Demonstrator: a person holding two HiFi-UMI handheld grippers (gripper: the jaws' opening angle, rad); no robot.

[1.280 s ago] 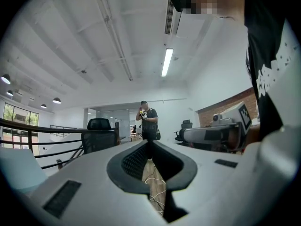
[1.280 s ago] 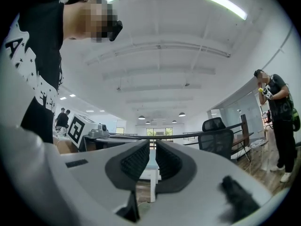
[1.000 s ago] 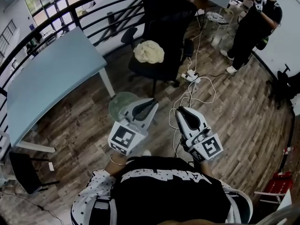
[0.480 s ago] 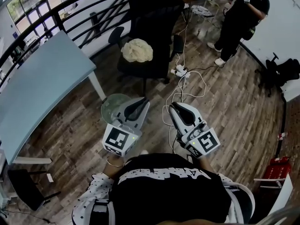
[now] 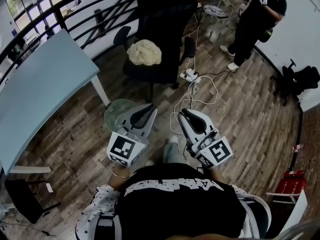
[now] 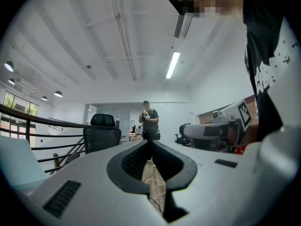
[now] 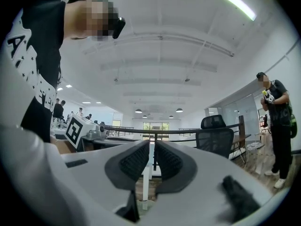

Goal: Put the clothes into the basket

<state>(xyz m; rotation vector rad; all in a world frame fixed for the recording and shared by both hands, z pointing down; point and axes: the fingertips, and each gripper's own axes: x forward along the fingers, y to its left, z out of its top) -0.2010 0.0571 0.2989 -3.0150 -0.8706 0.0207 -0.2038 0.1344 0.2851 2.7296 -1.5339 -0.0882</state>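
**A:** Two grippers, left gripper (image 5: 149,111) and right gripper (image 5: 186,115), are both pinched shut and empty. Where's the laundry?

**B:** Cream clothes (image 5: 144,52) are heaped on the chair (image 5: 167,19), well ahead of both; the basket (image 5: 115,118) sits just beside the left tip. Best open wide on approach and bite deep into the bundle.

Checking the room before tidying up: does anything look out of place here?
Yes. A cream cloth lies crumpled on the seat of the black office chair, not in the basket standing nearby on the wood floor. White cables also sprawl in loose loops across that floor, beside a power strip.
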